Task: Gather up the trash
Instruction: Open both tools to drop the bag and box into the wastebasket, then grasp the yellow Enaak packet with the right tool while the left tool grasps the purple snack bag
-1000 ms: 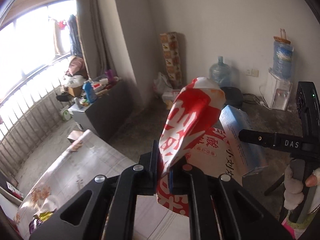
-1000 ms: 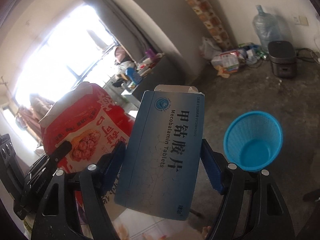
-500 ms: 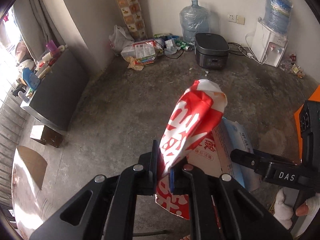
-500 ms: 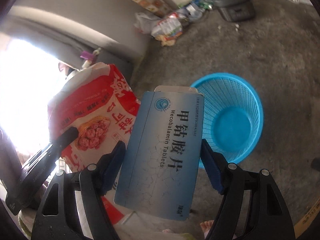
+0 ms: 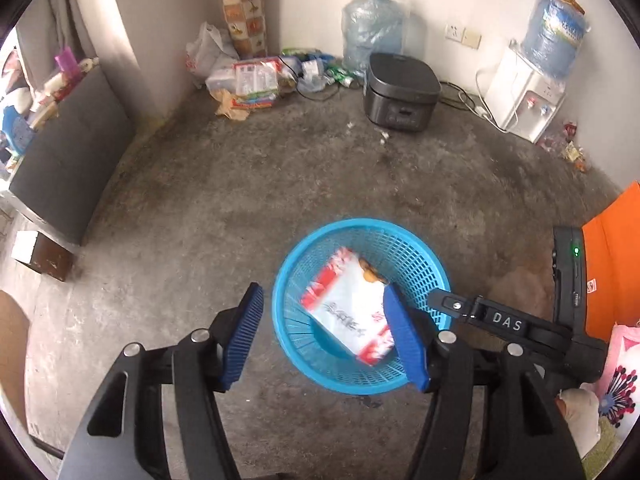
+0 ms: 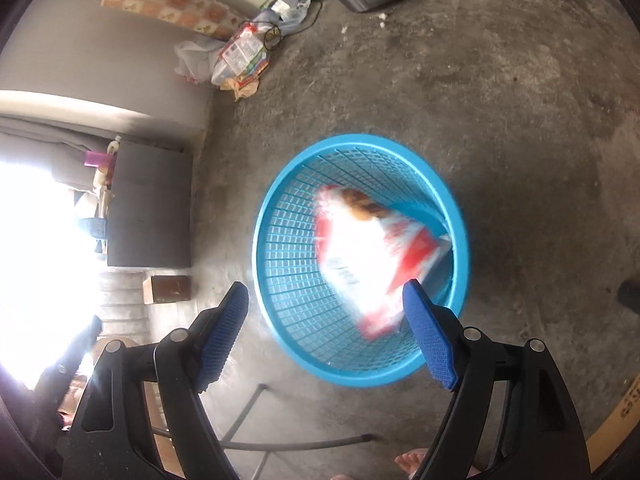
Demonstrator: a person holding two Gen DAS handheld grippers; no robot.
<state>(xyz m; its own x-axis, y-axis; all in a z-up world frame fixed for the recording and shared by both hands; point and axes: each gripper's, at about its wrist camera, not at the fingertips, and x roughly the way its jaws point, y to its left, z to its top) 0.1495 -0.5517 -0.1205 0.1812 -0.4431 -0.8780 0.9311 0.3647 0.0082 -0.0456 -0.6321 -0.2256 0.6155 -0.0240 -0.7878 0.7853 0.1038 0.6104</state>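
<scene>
Now my left gripper (image 5: 324, 336) stands wide with nothing between its blue pads (image 5: 245, 336); its jaws have just been opening, and the red-and-white snack bag (image 5: 352, 308) it let go lies inside the blue mesh basket (image 5: 416, 252), leaning against the right-hand wall. My right gripper (image 6: 326, 332) is spread wide too, its jaws having just eased further apart, and it holds nothing; a pale blue edge shows at the right of the basket behind the bag, which may be the tablet box, though the blur keeps me from being sure. Both tools hang above the near rim of the basket, which stands on the bare concrete floor (image 5: 248, 184). To finish this drop well, I judge I should keep both jaws apart and lift straight up, clear of the rim, so neither finger hooks the light basket and tips it. More litter lies far off by the wall, beside the rice cooker (image 5: 400, 96) and the water jug (image 5: 372, 32).
</scene>
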